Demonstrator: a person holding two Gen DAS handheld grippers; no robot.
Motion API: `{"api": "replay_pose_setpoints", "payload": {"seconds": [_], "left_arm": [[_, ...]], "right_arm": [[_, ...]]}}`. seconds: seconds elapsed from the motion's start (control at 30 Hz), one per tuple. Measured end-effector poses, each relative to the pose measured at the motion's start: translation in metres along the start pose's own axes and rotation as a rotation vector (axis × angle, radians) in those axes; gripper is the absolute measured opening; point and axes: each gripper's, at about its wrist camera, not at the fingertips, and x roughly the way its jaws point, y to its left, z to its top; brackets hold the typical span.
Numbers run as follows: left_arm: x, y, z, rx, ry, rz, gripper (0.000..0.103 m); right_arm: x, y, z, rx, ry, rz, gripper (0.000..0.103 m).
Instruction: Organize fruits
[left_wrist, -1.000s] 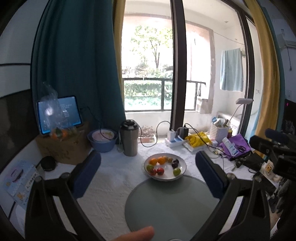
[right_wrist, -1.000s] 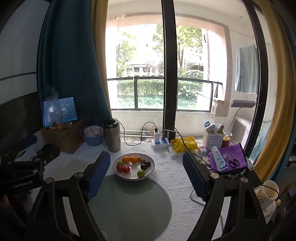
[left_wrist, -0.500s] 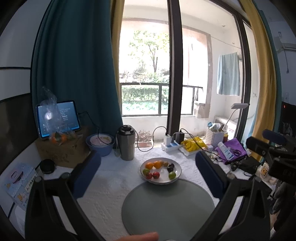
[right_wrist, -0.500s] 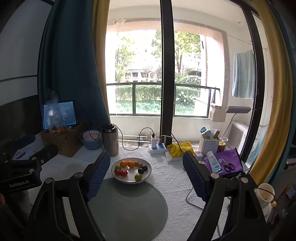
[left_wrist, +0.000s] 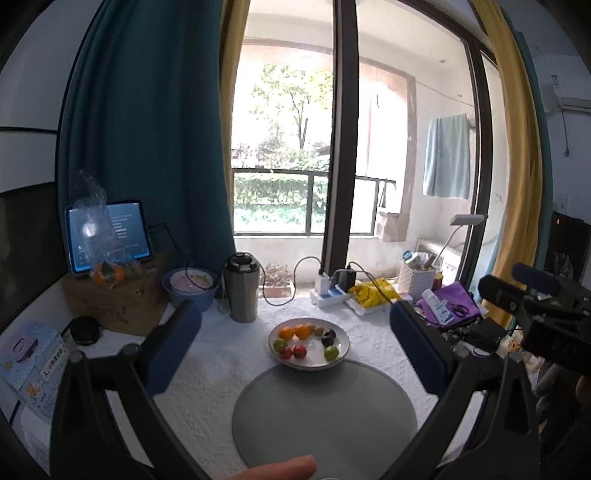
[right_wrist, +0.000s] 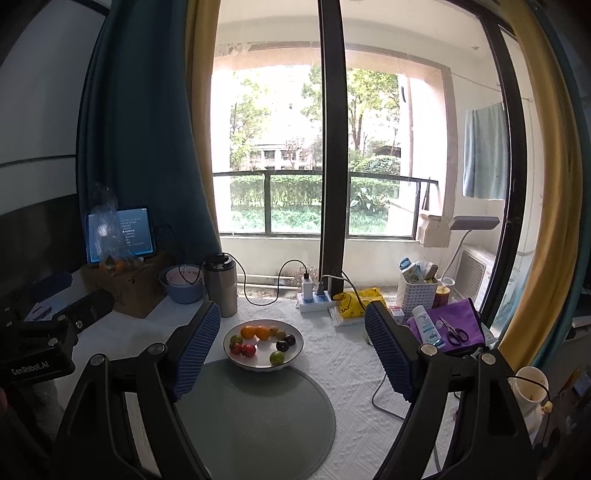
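Two claws spread empty, left claw (left_wrist: 295, 347), right claw (right_wrist: 291, 343), perhaps eight fruits in white bowl (right_wrist: 295, 349)

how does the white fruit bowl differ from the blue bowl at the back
The white bowl is shallow and wide; the blue bowl is deeper and narrower. The white bowl holds loose fruit and touches the grey mat; the blue bowl holds something pinkish and sits beside the steel flask, by the cardboard box. Both rest upright on the white tablecloth.
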Motion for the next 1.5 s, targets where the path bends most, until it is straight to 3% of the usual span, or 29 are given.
{"api": "replay_pose_setpoints", "payload": {"seconds": [1.5], "left_arm": [[-0.005, 0.0007, 0.002, -0.02, -0.027, -0.019, 0.103]], "right_arm": [[0.002, -0.0021, -0.0008, -0.004, 0.005, 0.01, 0.083]]}}
